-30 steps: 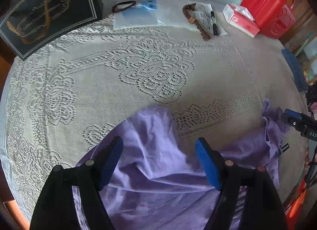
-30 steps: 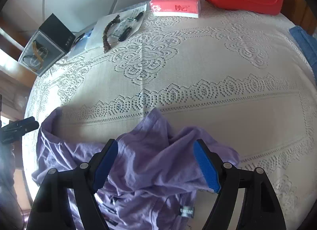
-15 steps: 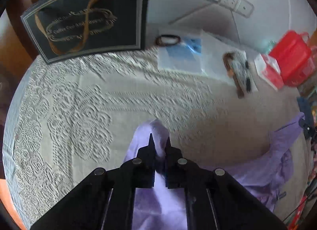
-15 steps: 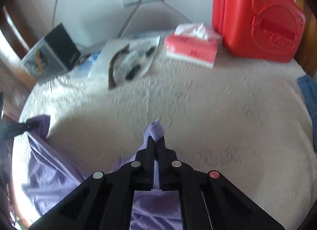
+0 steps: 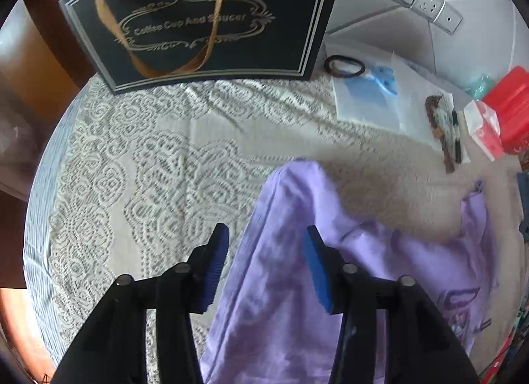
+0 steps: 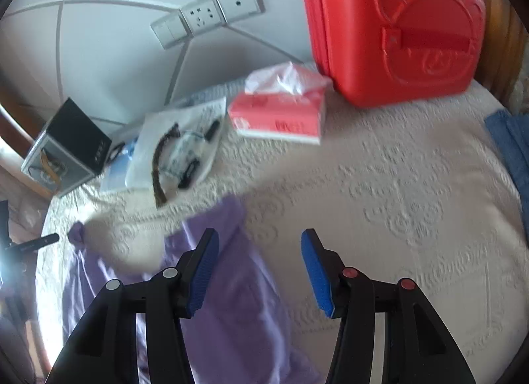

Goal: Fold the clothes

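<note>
Closest to me, on the lace tablecloth (image 5: 139, 165), lies the purple shirt (image 5: 284, 301), spread loosely with wrinkles across it. My left gripper (image 5: 264, 265) hangs over the shirt's near part with its blue pads apart and nothing between them; one long fold of the shirt runs away from me under the gap. My right gripper (image 6: 258, 271) is likewise spread wide and empty, its left pad over the shirt and its right pad over bare tablecloth just beside the shirt's edge. In the right wrist view, a bunched corner of the shirt reaches out to the left, near the edge of the tablecloth.

Beyond the shirt's far tip, well apart from it, sit clear plastic sleeves (image 6: 178, 149) with a brown braided strap and small dark items on them; in the left wrist view a black hair band (image 5: 344, 64) and blue scissors (image 5: 380, 74) lie there too. Beside those, to the right of the shirt, is a pink tissue pack (image 6: 281, 112), and behind it a red plastic case (image 6: 390, 23) stands on edge. To the left, beyond the shirt, a black gift box (image 5: 205, 20) with gold lettering and a ribbon stands at the back of the tablecloth. A blue cloth (image 6: 509, 142) lies at the far right edge. Farthest off, wall sockets (image 6: 208, 15) are set in the white wall.
</note>
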### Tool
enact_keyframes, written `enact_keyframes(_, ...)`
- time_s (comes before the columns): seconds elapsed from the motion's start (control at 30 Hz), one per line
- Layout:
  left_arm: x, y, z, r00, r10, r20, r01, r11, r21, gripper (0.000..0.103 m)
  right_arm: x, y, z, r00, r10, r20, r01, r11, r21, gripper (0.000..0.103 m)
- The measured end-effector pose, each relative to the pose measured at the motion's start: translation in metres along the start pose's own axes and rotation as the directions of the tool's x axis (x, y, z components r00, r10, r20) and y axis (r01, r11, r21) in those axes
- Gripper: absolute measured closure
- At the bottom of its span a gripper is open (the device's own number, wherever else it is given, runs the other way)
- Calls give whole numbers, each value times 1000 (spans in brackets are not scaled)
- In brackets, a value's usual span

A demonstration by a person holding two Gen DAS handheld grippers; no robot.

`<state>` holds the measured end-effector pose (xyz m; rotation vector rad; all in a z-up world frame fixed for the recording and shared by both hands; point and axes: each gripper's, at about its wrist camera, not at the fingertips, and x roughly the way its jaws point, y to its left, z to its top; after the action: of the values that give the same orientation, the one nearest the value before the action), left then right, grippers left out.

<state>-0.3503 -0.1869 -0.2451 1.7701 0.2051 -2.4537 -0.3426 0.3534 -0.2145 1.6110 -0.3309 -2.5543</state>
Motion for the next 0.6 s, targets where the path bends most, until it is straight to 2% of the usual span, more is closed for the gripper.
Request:
enact_keyframes(0.17,6,19,-61,997,34,-63,-34,999,2,55,2,-19,-50,996,-5,-91,9,999,48,51)
enact_keyframes(0.27,14,26,-94,994,17,-111,-18,1000,-14,55,5,-23,-78,992,9,-123,-1,998,65,51)
enact_keyframes(0.3,17,25,-102,993,7,-118,-10,1000,-22,55,9,-21,-81,992,21,-128,-13,998,64,50)
enact_keyframes(0.37,14,20,-110,995,56,-84,-55,998,11,56,21,-15,-88,988,-12,-152,15,1000,20,54)
enact_keyframes(0.4,12,19,-112,994,73,-79,-73,997,13,56,21,-17,-89,987,-55,-153,57,998,12,66)
enact_keyframes(0.43,11,19,-114,993,91,-74,-90,996,15,56,19,-21,-88,984,-103,-147,106,994,11,99)
enact_keyframes(0.53,3,26,-120,987,145,-69,-145,989,0,56,12,-33,-87,961,-246,-130,249,968,8,97)
enact_keyframes(0.6,-10,34,-131,990,122,-68,-123,992,-16,56,-2,-46,-90,963,-248,-107,255,965,64,79)
